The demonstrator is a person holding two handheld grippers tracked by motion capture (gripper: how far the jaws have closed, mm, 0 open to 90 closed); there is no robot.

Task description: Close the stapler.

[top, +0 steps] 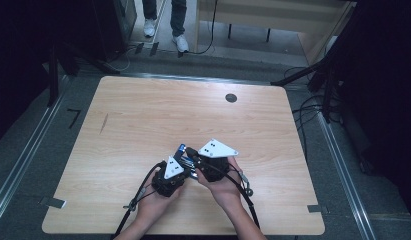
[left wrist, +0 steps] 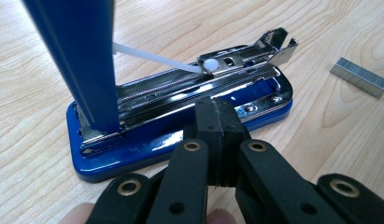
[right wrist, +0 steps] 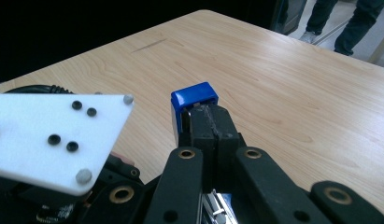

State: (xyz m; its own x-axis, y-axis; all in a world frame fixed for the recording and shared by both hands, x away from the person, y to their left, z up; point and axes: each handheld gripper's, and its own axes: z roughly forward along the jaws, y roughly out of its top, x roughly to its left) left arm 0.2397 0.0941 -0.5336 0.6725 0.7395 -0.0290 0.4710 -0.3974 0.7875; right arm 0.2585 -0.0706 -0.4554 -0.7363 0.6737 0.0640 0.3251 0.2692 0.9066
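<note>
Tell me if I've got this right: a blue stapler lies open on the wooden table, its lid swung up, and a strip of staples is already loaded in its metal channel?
Not quite. The blue stapler is open on the table with its lid swung up, but the strip of staples lies on the wood beside it, apart from the stapler, not in the channel. The left gripper view shows this.

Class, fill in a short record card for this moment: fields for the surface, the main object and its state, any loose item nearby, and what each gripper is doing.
Surface: light wooden table
Main object: blue stapler, opened up, blue top arm raised, metal staple channel exposed
Loose item: strip of staples lying on the table beside the stapler's front end, apart from it
Left gripper: jaws together, pressing at the stapler's blue base edge
Right gripper: jaws together, at the blue tip of the raised top arm
Background: a person's legs beyond the table
</note>
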